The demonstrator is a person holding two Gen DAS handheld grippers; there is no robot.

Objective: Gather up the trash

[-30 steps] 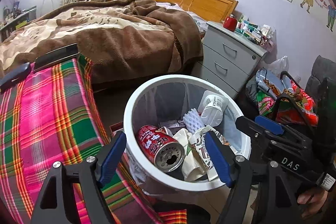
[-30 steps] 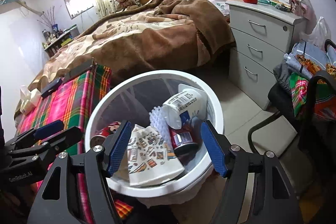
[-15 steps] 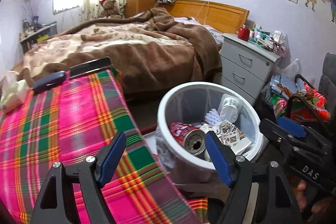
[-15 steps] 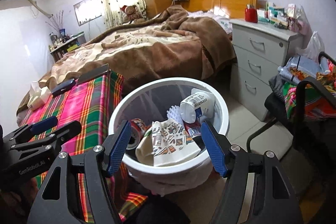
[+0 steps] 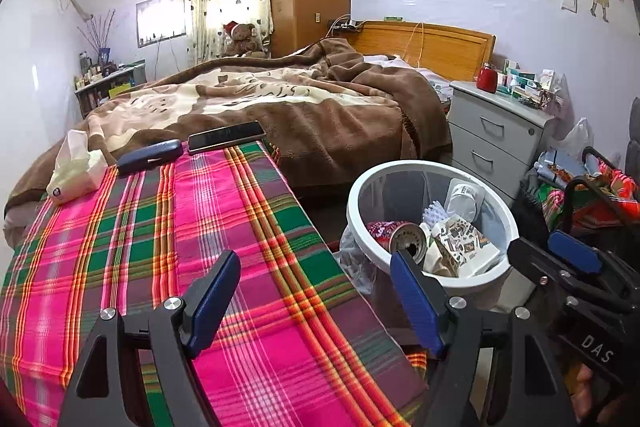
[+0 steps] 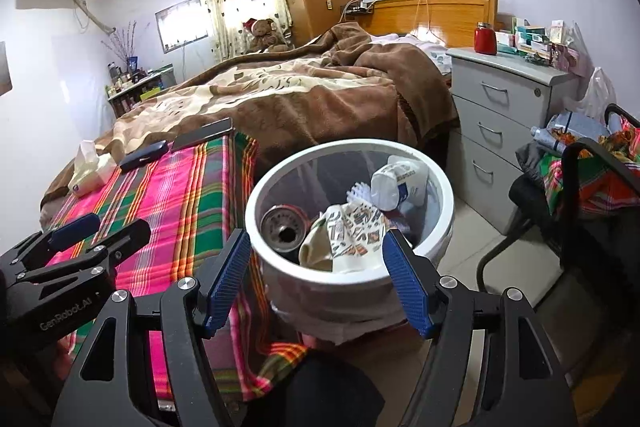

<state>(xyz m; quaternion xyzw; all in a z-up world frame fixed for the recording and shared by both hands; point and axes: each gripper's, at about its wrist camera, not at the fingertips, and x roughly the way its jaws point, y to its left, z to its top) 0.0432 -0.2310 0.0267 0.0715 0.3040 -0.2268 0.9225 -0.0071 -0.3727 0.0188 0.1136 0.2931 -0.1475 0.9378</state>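
From the left wrist view, your left tool hangs over the plaid-covered desk with its blue pads spread wide and nothing between them. The white trash bin stands on the floor just beside the desk's right edge, already holding a red drink can lying on its side, a printed paper cup and a white plastic bottle. On the desk's far end you can see a tissue pack, a dark glasses case and a phone. None of these reads plainly as rubbish, so I judge the collecting close to done. Scan the cloth before you reach, and leave the phone and case alone. The right tool shows at the right edge here, too side-on to judge its spread.

From the right wrist view, your right tool sits above the near rim of the bin, pads wide apart and empty, the can, cup and bottle lying inside between them. The left tool shows at the left over the cloth. If you find more trash, close squarely on it, carry it above the rim before releasing, and keep both tools from crossing. The contents sit high, so drop light pieces toward the emptier far side.
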